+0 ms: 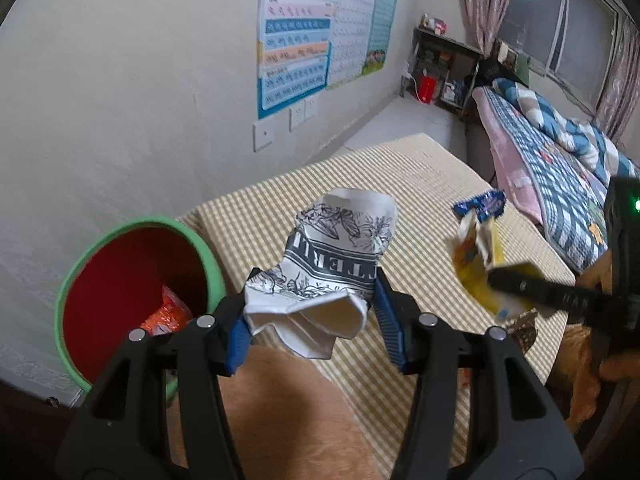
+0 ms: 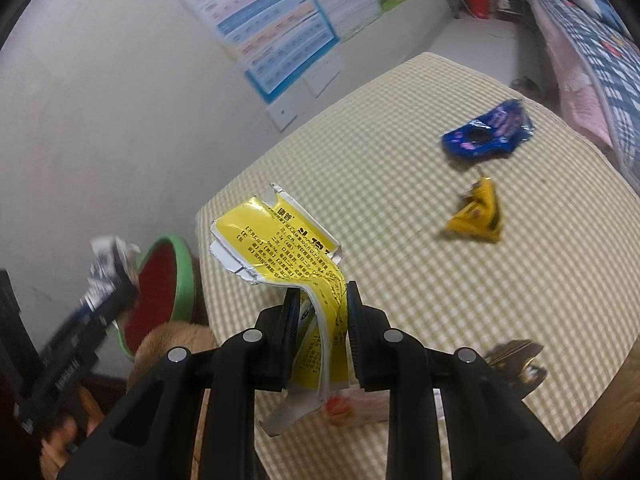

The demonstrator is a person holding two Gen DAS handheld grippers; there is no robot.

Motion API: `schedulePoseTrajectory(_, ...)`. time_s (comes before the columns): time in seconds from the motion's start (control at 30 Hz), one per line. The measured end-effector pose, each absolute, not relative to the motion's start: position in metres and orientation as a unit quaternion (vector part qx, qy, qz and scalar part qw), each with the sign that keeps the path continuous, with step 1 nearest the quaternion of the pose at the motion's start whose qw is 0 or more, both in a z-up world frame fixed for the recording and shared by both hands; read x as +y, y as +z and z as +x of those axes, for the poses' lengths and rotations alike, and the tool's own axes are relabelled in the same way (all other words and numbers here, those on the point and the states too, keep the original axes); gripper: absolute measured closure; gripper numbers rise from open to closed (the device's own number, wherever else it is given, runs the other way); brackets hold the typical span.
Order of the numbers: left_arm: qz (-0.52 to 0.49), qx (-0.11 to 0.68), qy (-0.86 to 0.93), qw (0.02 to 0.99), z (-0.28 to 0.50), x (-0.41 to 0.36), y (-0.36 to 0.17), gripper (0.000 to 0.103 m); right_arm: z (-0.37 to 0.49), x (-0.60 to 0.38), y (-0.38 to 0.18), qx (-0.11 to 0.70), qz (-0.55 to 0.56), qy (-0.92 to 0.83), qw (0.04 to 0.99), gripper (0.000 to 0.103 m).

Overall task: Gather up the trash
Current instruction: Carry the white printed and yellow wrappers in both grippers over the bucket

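The left gripper (image 1: 310, 312) is clamping a crumpled paper cup (image 1: 336, 256) lettered "TERL" beside the green-rimmed bin (image 1: 80, 268), while the right gripper (image 2: 320, 320) is pinching a torn yellow carton (image 2: 280, 244) with Chinese print above the checked table (image 2: 400, 180).

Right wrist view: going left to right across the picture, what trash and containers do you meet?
Crumpled black-and-white paper in the left tool → green-rimmed red bin → torn yellow box held in the right tool → small yellow wrapper and blue wrapper, both lying on the checked tablecloth.
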State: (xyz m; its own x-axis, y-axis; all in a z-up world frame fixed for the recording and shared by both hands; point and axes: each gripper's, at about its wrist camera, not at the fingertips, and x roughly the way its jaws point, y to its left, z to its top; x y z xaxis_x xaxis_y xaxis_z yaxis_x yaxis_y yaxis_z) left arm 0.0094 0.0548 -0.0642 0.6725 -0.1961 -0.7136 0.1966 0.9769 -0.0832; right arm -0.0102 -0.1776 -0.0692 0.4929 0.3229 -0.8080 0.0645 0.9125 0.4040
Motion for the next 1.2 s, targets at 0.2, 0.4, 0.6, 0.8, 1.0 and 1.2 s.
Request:
schedulePoseTrajectory(0.2, -0.02, 0.382, -0.088, 0.92, 0.01, 0.08, -0.058, 0.052, -0.014, -0.16, -0.058, 0.487, 0.196, 0.078, 0.848, 0.08)
schedulePoseTrajectory(0.4, -0.035, 0.384, -0.082, 0.919, 0.013, 0.095, -0.061, 0.052, -0.016, -0.151, -0.05, 0.483, 0.206, 0.072, 0.848, 0.08)
schedulePoseTrajectory(0.6, -0.042, 0.387, -0.081, 0.918, 0.012, 0.102, -0.065, 0.052, -0.013, -0.14, -0.047, 0.487, 0.204, 0.076, 0.846, 0.08)
schedulePoseTrajectory(0.8, -0.051, 0.388, -0.069, 0.918, 0.012, 0.115, -0.069, 0.052, -0.008, -0.12, -0.046, 0.49, 0.191, 0.092, 0.845, 0.08)
schedulePoseTrajectory(1.0, -0.063, 0.391, -0.049, 0.917, 0.014, 0.134, -0.073, 0.052, 0.0, -0.095, -0.049, 0.498, 0.176, 0.114, 0.841, 0.08)
schedulePoseTrajectory(1.2, -0.073, 0.393, -0.027, 0.916, 0.015, 0.152, -0.079, 0.052, 0.009, -0.065, -0.051, 0.503, 0.172, 0.142, 0.835, 0.079)
